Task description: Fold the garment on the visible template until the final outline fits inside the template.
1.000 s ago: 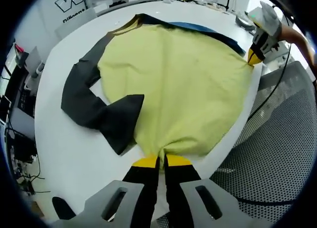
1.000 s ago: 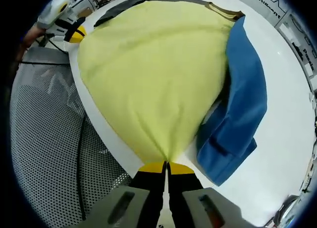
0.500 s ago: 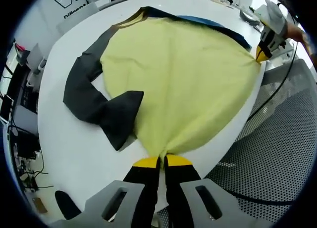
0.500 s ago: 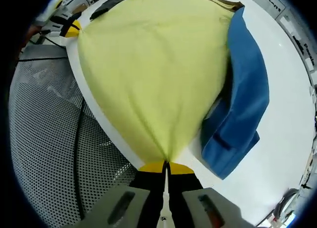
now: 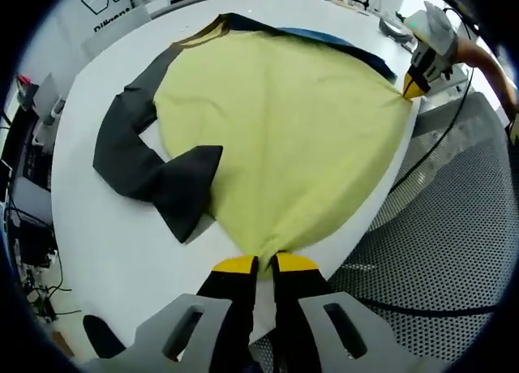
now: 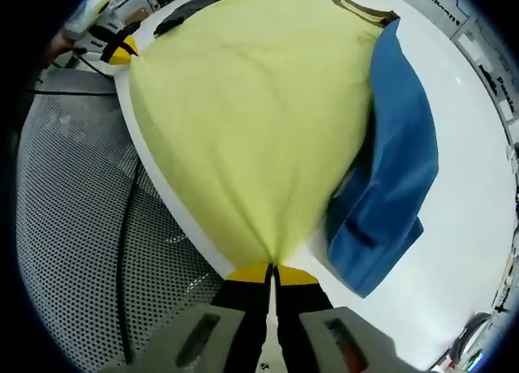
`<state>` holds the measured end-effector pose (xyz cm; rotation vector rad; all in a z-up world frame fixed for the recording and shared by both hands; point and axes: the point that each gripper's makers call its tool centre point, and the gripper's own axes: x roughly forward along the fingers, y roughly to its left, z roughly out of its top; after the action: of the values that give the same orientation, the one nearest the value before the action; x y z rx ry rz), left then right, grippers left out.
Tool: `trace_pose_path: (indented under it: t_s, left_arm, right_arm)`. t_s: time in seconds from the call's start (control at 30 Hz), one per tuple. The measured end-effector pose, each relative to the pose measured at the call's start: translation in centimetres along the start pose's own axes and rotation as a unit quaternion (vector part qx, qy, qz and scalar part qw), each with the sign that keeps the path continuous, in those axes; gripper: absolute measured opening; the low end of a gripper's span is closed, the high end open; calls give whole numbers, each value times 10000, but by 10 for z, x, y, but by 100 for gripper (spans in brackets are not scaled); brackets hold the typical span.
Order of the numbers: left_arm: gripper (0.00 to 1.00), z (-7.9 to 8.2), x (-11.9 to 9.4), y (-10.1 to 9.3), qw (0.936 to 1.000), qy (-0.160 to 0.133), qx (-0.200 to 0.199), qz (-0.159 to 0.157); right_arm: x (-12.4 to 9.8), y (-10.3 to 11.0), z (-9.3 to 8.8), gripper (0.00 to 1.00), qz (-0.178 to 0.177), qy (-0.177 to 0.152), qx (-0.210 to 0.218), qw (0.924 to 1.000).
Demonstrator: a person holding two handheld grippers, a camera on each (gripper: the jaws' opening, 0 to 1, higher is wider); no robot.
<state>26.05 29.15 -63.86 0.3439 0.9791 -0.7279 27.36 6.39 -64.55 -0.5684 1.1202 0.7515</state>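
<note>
Both tongs (image 5: 265, 262) (image 6: 272, 269) clamped on yellow garment (image 5: 292, 138) hem, wall lettering unreadable

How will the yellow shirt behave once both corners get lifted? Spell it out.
Likely floppy: the shirt puckers into a point where the left gripper pinches its hem. It will probably sag in the middle, since it lies limp between that grip and the right gripper. The dark sleeve and blue sleeve would likely dangle and trail.
</note>
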Motion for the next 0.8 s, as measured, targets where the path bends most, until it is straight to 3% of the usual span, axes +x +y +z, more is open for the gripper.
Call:
trace_pose_path:
  t_s: [0.17, 0.47, 0.57, 0.73, 0.8]
  left_arm:
    - [6, -2, -2, 4, 10000, 35, -9, 49]
    - [12, -7, -6, 11, 9998, 137, -21, 159]
    - [19, -8, -7, 12, 9997, 150, -18, 183]
    - [36, -13, -9, 16, 9996, 178, -89, 212]
    - [39, -14, -10, 17, 9995, 197, -122, 228]
  right_arm:
    - [-1, -5, -4, 0, -152, 37, -112, 9998]
    - [-4, -3, -12, 0, -23, 129, -29, 9999]
    - [-6, -5, -16, 15, 12, 170, 18, 9999]
    - [-7, -7, -21, 16, 3, 240, 78, 9997]
    - [-8, -7, -23, 19, 4, 269, 91, 9996]
